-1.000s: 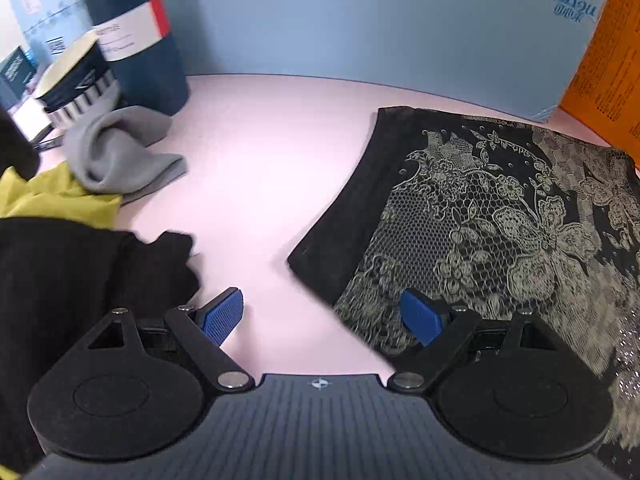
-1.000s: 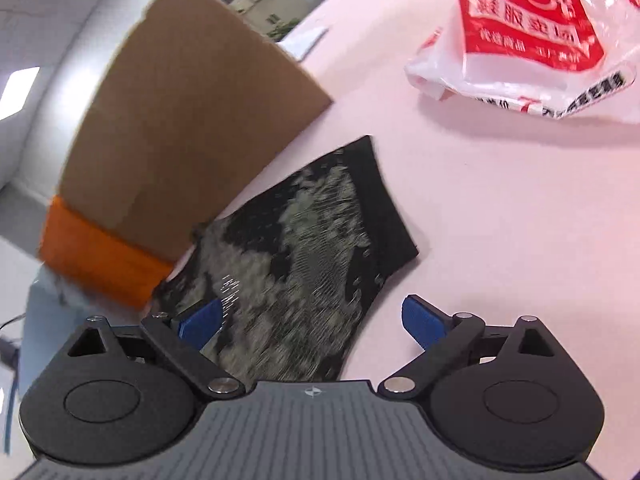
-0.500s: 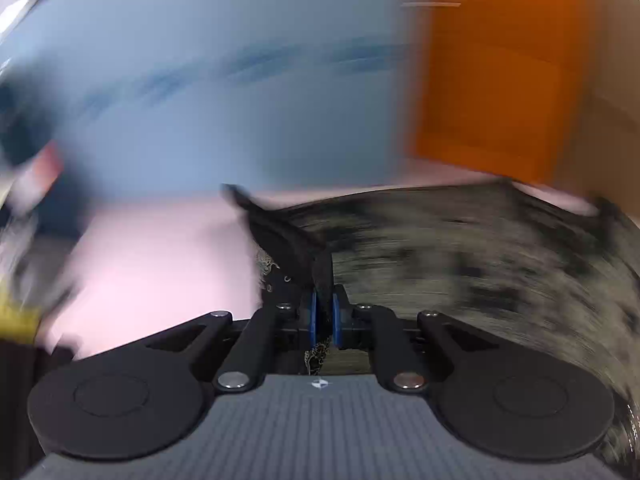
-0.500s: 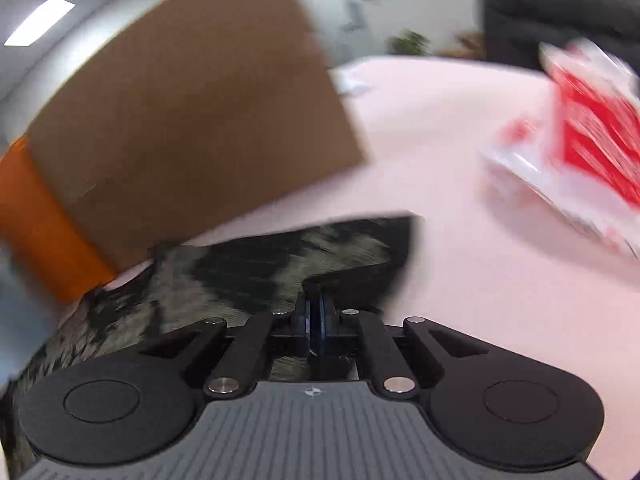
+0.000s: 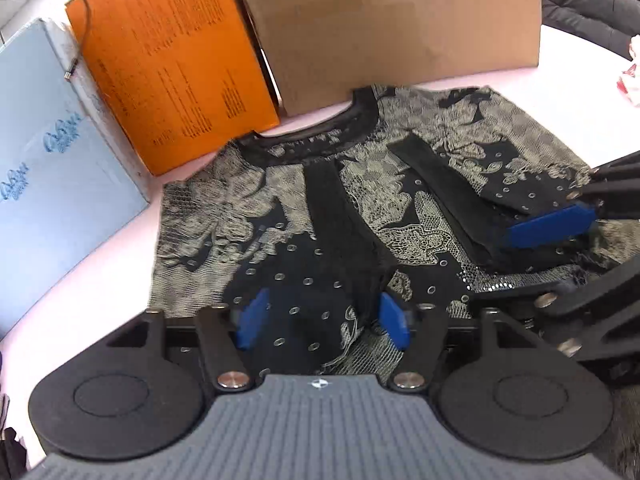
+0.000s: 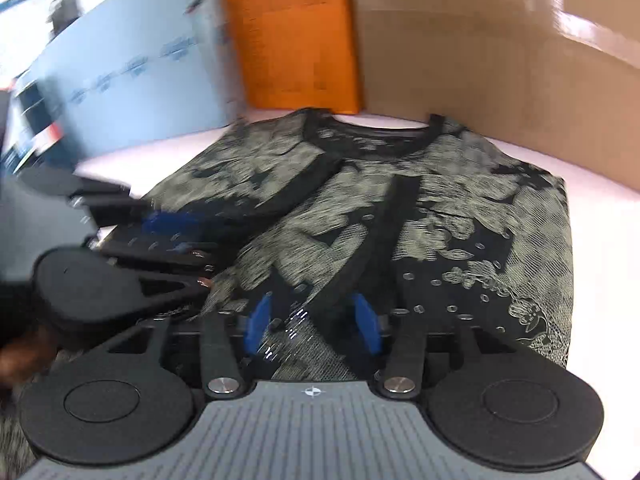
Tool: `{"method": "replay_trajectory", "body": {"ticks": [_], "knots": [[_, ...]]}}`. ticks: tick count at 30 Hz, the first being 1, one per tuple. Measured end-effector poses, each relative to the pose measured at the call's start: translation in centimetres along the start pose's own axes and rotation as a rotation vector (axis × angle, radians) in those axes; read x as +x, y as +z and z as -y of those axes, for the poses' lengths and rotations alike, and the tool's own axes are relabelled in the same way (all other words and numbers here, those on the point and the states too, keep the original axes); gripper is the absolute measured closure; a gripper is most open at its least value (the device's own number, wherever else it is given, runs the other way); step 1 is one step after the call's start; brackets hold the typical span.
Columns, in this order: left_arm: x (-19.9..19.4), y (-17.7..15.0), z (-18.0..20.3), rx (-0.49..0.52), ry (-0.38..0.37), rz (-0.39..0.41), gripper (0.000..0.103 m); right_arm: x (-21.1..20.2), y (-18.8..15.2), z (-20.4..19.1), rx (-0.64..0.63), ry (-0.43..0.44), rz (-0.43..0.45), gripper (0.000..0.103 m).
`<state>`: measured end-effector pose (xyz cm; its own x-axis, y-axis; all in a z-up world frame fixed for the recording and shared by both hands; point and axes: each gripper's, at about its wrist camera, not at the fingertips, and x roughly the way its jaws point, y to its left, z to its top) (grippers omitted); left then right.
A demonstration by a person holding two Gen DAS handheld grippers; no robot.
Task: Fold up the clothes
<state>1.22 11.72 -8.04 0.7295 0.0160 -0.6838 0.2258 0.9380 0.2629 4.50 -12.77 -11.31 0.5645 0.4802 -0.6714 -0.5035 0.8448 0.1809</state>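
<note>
A black top with a beige lace pattern (image 5: 256,200) lies flat on the pink table (image 5: 80,280), neckline toward the boxes. Both sleeves are folded inward across its body, their black cuffs (image 5: 332,216) crossing the chest. My left gripper (image 5: 322,326) hovers over the lower left part of the top; its jaws are opening, with fabric lying below and nothing pinched between the pads. My right gripper (image 6: 312,322) is over the folded sleeve (image 6: 360,252), jaws also opening and gripping nothing. Each gripper shows in the other's view: right gripper (image 5: 552,226), left gripper (image 6: 168,224), close together.
Behind the top stand an orange box (image 5: 172,60), a brown cardboard box (image 5: 400,20) and a light blue box (image 5: 48,168), close to the neckline. A red and white bag (image 5: 630,76) sits at the far right. A person's dark sleeve (image 5: 580,4) is beyond the table.
A second ago both grippers stood open at the outspread sleeves. They then shut on the cuffs and swung inward. Now the sleeves lie across the body and both jaws have parted.
</note>
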Motion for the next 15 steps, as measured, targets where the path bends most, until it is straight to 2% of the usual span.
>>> {"method": "replay_trajectory", "body": {"ticks": [1,3,5,7,9,12,15], "knots": [[-0.8,0.0,-0.3,-0.005,-0.009,0.021,0.043,-0.5,0.0,-0.1,-0.004,0.013,-0.004,0.048],[-3.0,-0.2,-1.4,-0.018,-0.039,0.071,0.032,-2.4,0.3,0.1,0.047,0.052,0.040,0.046],[-5.5,-1.0,-3.3,-0.027,-0.057,0.142,0.020,-4.8,0.3,0.6,0.105,0.090,0.082,0.029],[-7.8,-2.9,-5.7,-0.033,-0.044,0.187,0.020,-7.8,0.1,1.5,0.167,0.126,0.120,0.023],[-10.0,-5.4,-8.6,-0.072,-0.022,0.180,0.020,-11.1,-1.6,2.8,0.251,0.143,0.154,0.020],[-12.3,-10.4,-13.2,-0.168,-0.028,0.105,0.020,-16.2,-6.5,4.7,0.399,0.138,0.189,0.017],[-13.9,-15.7,-16.5,-0.257,-0.037,0.011,0.020,-20.8,-13.1,4.8,0.508,0.039,0.190,0.017]]}}
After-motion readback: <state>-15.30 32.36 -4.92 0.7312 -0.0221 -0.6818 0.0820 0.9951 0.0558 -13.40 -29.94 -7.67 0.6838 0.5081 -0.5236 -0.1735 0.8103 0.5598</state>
